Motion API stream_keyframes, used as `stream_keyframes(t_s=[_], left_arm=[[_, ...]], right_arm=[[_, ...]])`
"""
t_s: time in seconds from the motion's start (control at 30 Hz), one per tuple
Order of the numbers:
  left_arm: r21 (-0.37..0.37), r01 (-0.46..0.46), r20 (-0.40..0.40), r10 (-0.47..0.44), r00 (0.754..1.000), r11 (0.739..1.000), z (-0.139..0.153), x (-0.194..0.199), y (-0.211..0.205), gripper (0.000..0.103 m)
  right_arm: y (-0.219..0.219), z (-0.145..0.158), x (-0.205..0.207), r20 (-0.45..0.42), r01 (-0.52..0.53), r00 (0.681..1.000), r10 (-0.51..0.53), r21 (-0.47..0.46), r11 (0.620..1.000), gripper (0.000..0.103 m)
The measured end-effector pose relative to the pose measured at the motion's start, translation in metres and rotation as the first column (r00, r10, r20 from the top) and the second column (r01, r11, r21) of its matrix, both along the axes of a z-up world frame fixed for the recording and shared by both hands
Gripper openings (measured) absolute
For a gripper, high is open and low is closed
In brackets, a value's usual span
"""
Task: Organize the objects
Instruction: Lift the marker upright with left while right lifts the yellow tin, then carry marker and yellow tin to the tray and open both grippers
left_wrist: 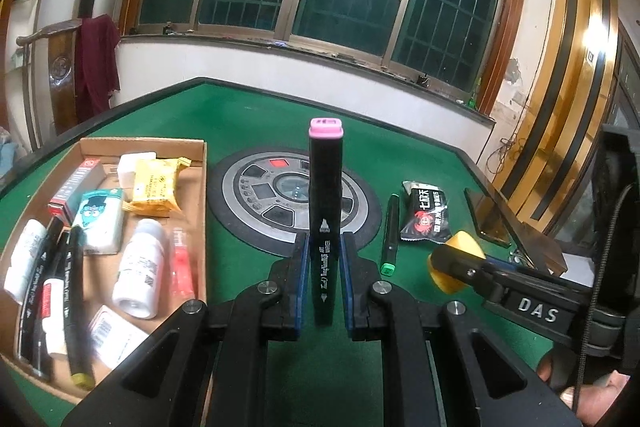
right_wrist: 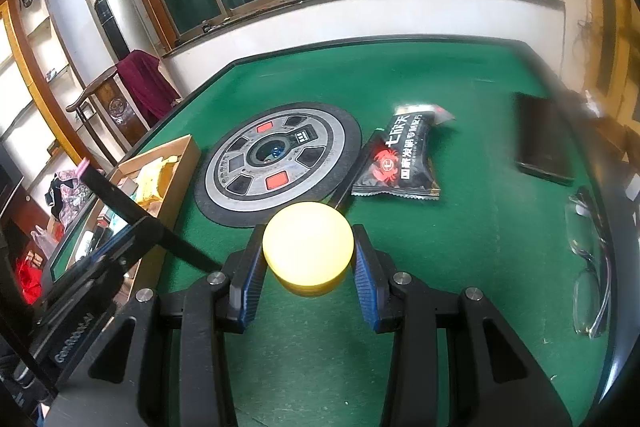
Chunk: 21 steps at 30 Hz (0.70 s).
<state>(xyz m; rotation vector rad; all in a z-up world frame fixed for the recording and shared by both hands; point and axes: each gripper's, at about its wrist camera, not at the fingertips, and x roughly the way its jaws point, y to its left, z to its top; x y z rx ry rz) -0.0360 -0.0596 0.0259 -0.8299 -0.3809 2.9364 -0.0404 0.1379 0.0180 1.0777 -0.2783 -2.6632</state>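
Note:
My left gripper (left_wrist: 325, 247) is shut on a black marker with a pink cap (left_wrist: 325, 211), held upright above the green table. Beside it on the left lies the cardboard box (left_wrist: 202, 187), holding several markers, bottles and snack packs. My right gripper (right_wrist: 309, 254) is shut on a round yellow object (right_wrist: 308, 247), and it shows in the left wrist view as the yellow object (left_wrist: 460, 247) at the right. A green-capped marker (left_wrist: 389, 235) and a black snack pack (left_wrist: 426, 215) lie on the felt between the two grippers. The black snack pack (right_wrist: 400, 157) lies just beyond the yellow object.
A round grey control disc (left_wrist: 256, 195) sits in the table's middle. A dark phone (right_wrist: 542, 139) lies at the far right and a pair of glasses (right_wrist: 592, 267) near the right edge. A hand (left_wrist: 584, 391) shows at the lower right. The table rim (right_wrist: 360, 39) borders the far side.

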Motion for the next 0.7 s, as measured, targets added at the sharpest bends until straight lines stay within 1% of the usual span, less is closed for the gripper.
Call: stream_keyframes(t_s=[0.37, 0.57, 0.7], left_arm=[[0.033, -0.033, -0.046, 0.034, 0.998, 0.999, 0.019, 0.027, -0.024, 0.012], [0.051, -0.074, -0.091, 0.078, 0.993, 0.996, 0.034, 0.050, -0.051, 0.012], [0.055, -0.105, -0.102, 0.110, 0.989, 0.993, 0.038, 0.061, -0.071, 0.012]], right_arm=[[-0.027, 0.007, 0.015, -0.036, -0.061, 0.997, 0.061, 0.019, 0.998, 0.038], [-0.053, 0.011, 0.024, -0.051, -0.114, 0.992, 0.115, 0.030, 0.993, 0.038], [-0.077, 0.017, 0.030, -0.068, -0.157, 0.985, 0.159, 0.036, 0.987, 0.038]])
